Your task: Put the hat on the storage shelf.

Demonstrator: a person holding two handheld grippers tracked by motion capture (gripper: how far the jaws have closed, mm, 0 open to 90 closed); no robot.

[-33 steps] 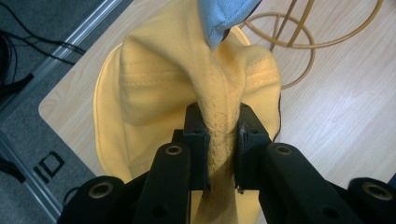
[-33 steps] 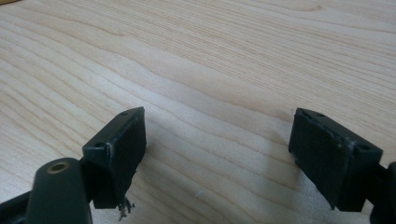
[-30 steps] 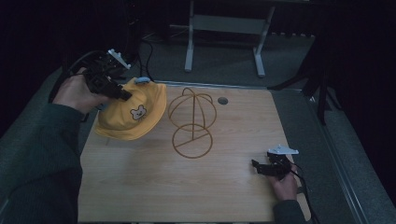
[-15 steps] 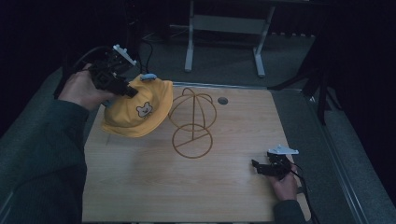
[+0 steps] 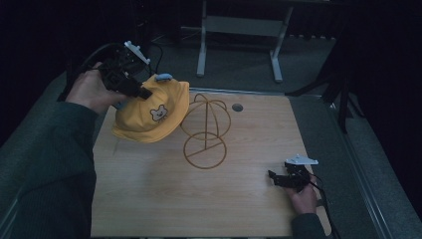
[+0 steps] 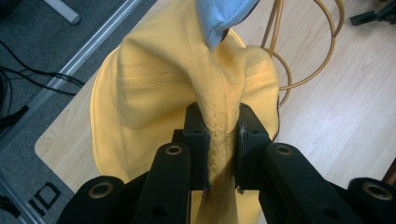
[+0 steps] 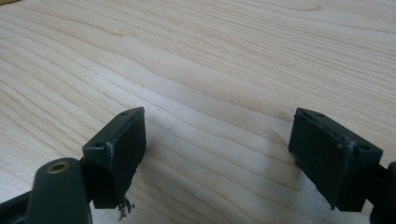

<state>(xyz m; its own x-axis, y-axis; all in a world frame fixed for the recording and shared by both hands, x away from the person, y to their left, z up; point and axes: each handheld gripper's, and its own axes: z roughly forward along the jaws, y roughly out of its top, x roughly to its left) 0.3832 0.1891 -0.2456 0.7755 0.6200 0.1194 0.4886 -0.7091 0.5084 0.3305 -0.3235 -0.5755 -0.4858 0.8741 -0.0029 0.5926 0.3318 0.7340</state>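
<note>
Two grippers: your left gripper [image 6: 219,149] is clamped on the yellow hat [image 5: 152,113], held beside the wire stand [image 5: 205,130]; your right gripper [image 7: 217,154] rests spread wide, nothing between its jaws, over the table [image 5: 164,199].

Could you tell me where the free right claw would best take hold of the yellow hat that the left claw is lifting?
The yellow hat hangs from the left claw, pinched on a fold of fabric. The right claw, open on the table, would probably do best on the drooping brim's low edge, coming from the wire stand side: thin, free and facing that way.
</note>
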